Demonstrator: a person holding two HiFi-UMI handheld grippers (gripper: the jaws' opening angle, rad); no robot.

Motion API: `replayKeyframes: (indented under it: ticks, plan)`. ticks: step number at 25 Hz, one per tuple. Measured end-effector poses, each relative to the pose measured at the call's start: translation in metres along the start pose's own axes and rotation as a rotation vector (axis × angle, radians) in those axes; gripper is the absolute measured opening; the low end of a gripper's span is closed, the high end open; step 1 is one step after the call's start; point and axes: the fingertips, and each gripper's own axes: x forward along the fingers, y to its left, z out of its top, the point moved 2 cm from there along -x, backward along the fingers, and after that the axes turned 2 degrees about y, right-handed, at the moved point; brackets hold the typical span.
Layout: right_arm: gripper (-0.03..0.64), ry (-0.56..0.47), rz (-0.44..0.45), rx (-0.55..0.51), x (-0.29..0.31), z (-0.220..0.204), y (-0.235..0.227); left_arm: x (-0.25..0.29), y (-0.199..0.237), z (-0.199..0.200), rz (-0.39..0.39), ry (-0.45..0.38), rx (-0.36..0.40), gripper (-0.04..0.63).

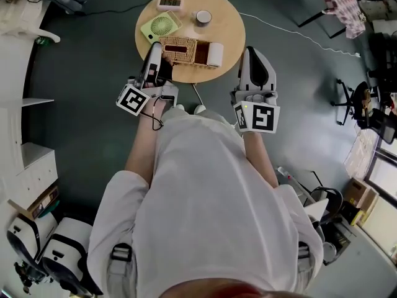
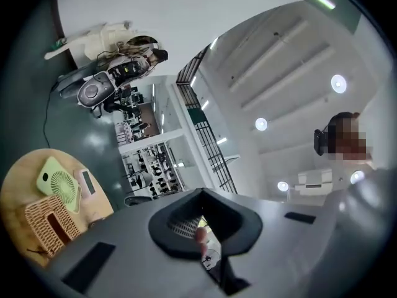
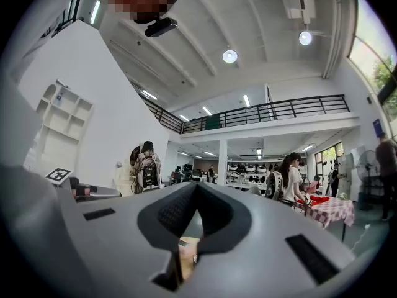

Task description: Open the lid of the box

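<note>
One box (image 1: 180,50) end — behind left gripper (image 1: 155,48)

Head view: overhead, facing steeply down. Gripper views: close behind own jaws, near level, left one tilted. Head and left share round table (image 1: 229,48), box (image 1: 178,49).

The box (image 1: 178,48) is woven tan — the fan (image 1: 160,27), pale green.

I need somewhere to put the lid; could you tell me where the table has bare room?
The table's right side is bare, between the round tin, the white object and the rim. The left is crowded: timer, fan, wicker box, left gripper.
</note>
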Motion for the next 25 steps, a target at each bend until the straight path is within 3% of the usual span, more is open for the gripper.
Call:
replayKeyframes:
  ticks: [6,20,25]
  plan:
    - [-0.002,0.025,0.002,-0.003,-0.002,-0.008,-0.002,-0.011,0.024,-0.014,0.033,0.013,-0.060,-0.003]
    - [-0.002,0.049,-0.004,-0.009,-0.005,-0.037,-0.010,-0.017,0.062,-0.023,0.054,-0.003,-0.080,-0.001]
    - [-0.002,0.054,0.001,-0.015,-0.005,-0.060,-0.008,-0.033,0.097,-0.040,0.078,0.012,-0.094,0.038]
